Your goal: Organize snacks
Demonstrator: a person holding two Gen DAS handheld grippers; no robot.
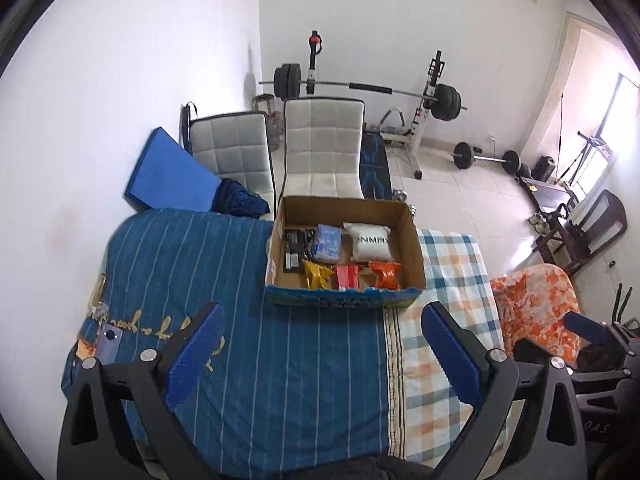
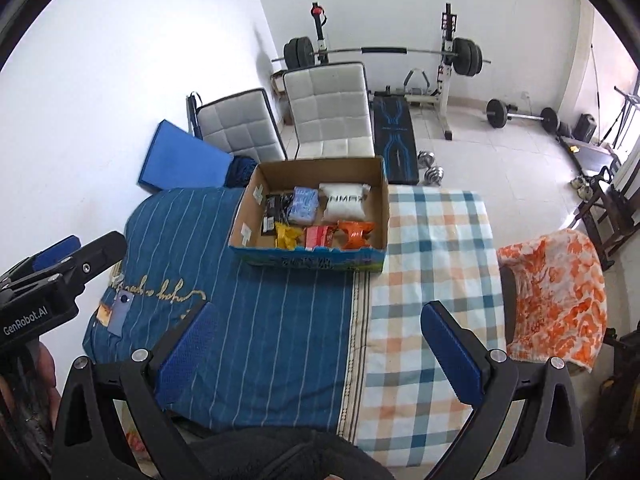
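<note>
A cardboard box (image 1: 416, 248) (image 2: 382, 204) stands on the cloth-covered table (image 1: 280, 360) (image 2: 280, 320). Inside lie a white packet (image 1: 370, 242) (image 2: 345, 202), a blue packet (image 1: 327, 243) (image 2: 303, 203), a black packet (image 1: 294, 249) (image 2: 273, 208), a yellow packet (image 1: 316, 274) (image 2: 289, 237), a red packet (image 1: 347, 276) (image 2: 318, 237) and an orange packet (image 1: 385, 274) (image 2: 356, 234). My left gripper (image 1: 322, 324) (image 2: 66, 258) is open and empty, well short of the box. My right gripper (image 2: 320, 322) is open too, nothing between its blue pads; in the left wrist view only its tip (image 1: 588, 326) shows.
A phone (image 1: 107, 340) (image 2: 122, 308) lies near the table's left edge. Two white chairs (image 1: 324, 148) (image 2: 328, 108) stand behind the box, with a blue pad (image 1: 172, 172) against the wall. A barbell rack (image 1: 432, 92) fills the back. An orange floral cloth (image 1: 536, 304) (image 2: 556, 292) drapes a seat at the right.
</note>
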